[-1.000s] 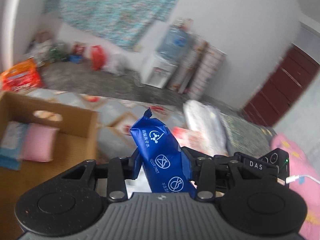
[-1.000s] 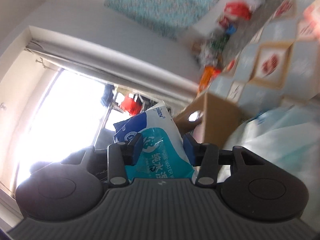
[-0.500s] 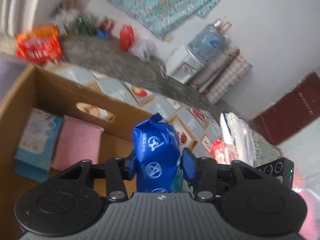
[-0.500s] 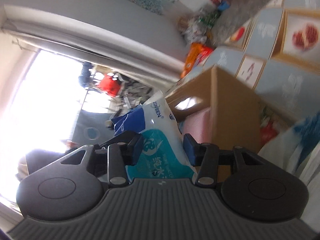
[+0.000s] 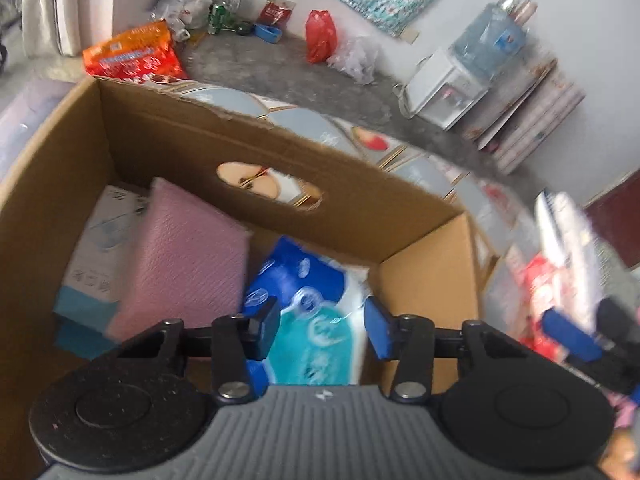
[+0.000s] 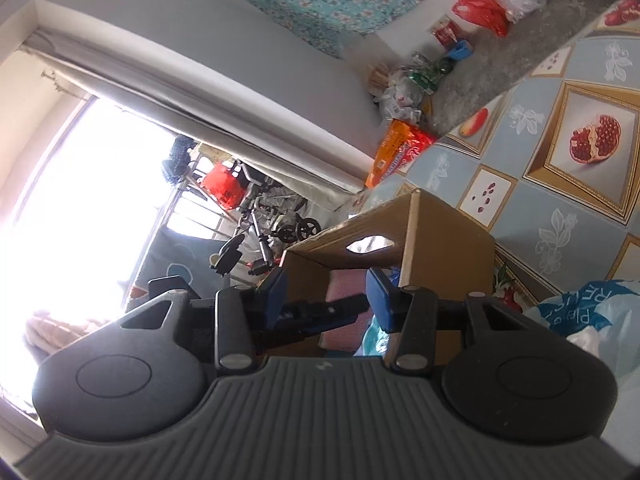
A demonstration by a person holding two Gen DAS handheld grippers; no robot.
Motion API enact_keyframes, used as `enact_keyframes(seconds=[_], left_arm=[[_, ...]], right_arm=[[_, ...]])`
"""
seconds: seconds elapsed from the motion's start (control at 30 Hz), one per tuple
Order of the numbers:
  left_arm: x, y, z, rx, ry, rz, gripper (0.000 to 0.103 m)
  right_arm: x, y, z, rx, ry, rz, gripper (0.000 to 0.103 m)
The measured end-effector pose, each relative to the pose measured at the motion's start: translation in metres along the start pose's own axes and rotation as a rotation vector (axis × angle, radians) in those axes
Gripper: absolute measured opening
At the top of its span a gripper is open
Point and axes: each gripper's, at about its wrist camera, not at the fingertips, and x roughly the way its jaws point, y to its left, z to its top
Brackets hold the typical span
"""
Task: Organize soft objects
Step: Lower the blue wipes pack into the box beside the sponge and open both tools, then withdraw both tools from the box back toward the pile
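The blue-and-teal pack (image 5: 308,300) lies in the near right corner of the cardboard box (image 5: 280,152), beside the pink pack (image 5: 184,256), with its long axis running near to far. The left gripper (image 5: 320,316) is directly above it. Its jaws have just been closing around the pack, but I cannot tell if they grip it. The right gripper (image 6: 326,296) is farther, its jaws apart and empty.

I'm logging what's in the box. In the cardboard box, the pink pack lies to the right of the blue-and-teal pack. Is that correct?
Not quite. The pink pack is in the cardboard box, but it lies to the left of the blue-and-teal pack, not to its right. The left wrist view shows this.
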Motion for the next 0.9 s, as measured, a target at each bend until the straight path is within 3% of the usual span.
enact_keyframes(seconds=[0.23,0.4,0.5,0.57,0.67,0.9], left_arm=[[0.01,0.007,-0.016,0.011,0.074,0.078,0.047],[0.011,0.012,-0.013,-0.069,0.051,0.093,0.049],[0.007,0.009,-0.008,-0.052,0.008,0.121,0.06],[0.013,0.006,-0.007,-0.04,0.021,0.142,0.061],[0.03,0.006,-0.007,-0.057,0.071,0.124,0.06],[0.038,-0.008,-0.005,-0.048,0.028,0.045,0.055]], right_arm=[[-0.011,0.001,-0.008,-0.016,0.007,0.024,0.045],[-0.015,-0.006,-0.011,-0.01,0.011,0.024,0.045],[-0.021,-0.009,-0.011,-0.012,0.006,0.025,0.045],[-0.024,-0.013,-0.011,-0.002,0.003,0.026,0.045],[-0.026,-0.02,-0.012,0.016,0.006,0.032,0.045],[-0.031,-0.026,-0.016,0.025,0.007,0.031,0.045]])
